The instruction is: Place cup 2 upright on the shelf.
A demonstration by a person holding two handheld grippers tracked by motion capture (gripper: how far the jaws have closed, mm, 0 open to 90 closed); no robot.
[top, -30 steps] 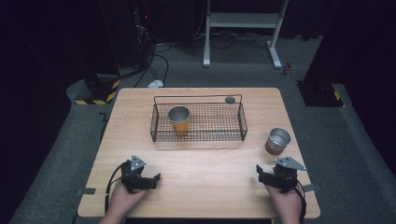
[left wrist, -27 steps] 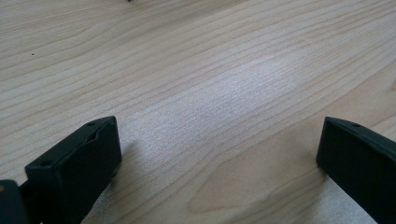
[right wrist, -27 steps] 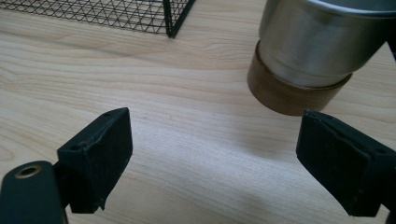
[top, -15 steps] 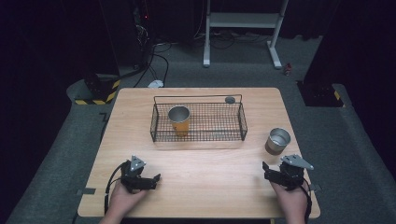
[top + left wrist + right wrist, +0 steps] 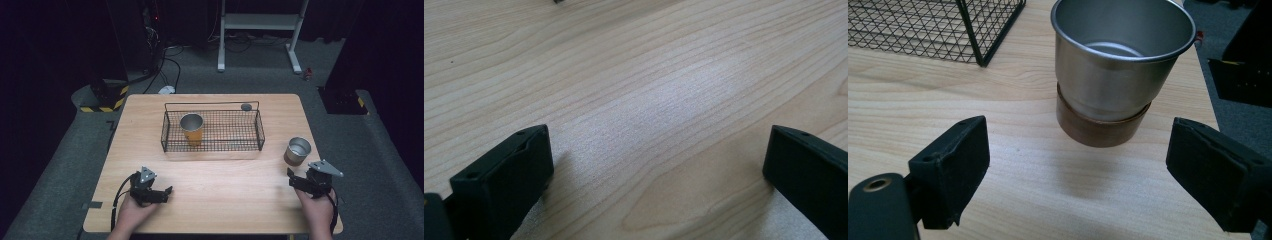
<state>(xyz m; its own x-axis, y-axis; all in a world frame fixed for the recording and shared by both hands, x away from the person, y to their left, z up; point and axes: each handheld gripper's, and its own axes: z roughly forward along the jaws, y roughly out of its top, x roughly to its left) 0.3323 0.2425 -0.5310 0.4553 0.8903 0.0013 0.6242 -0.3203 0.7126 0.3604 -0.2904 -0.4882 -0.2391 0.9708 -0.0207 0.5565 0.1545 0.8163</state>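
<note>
1. Wood tabletop (image 5: 225, 175) in the high view, light grain, dark floor around it. Black wire basket (image 5: 212, 131) sits mid-tabletop toward the far side. An orange cup (image 5: 192, 128) with a metal rim stands upright inside the basket, left part. Small dark round object (image 5: 246, 106) lies on the tabletop just behind the basket's far right corner; too small to tell what it is.
2. Same view: steel cup with a brown base (image 5: 298, 151) stands upright on the tabletop, right of the basket and apart from it. My right gripper (image 5: 292, 178) is near the tabletop's front right, just in front of that cup, not touching it. My left gripper (image 5: 167, 191) rests at the front left, pointing right, well apart from the basket.
3. Left gripper view: my fingers (image 5: 506, 175) are spread wide, nothing between them, bare wood grain under them.
4. Right gripper view: my fingers (image 5: 950, 167) are spread wide. The steel cup (image 5: 1120, 70) stands upright ahead of them, centred in the gap but beyond the tips, no contact. Cup looks empty, brown band round its bottom. Basket corner (image 5: 980, 30) is at upper left, beside the cup with a gap of tabletop between.
</note>
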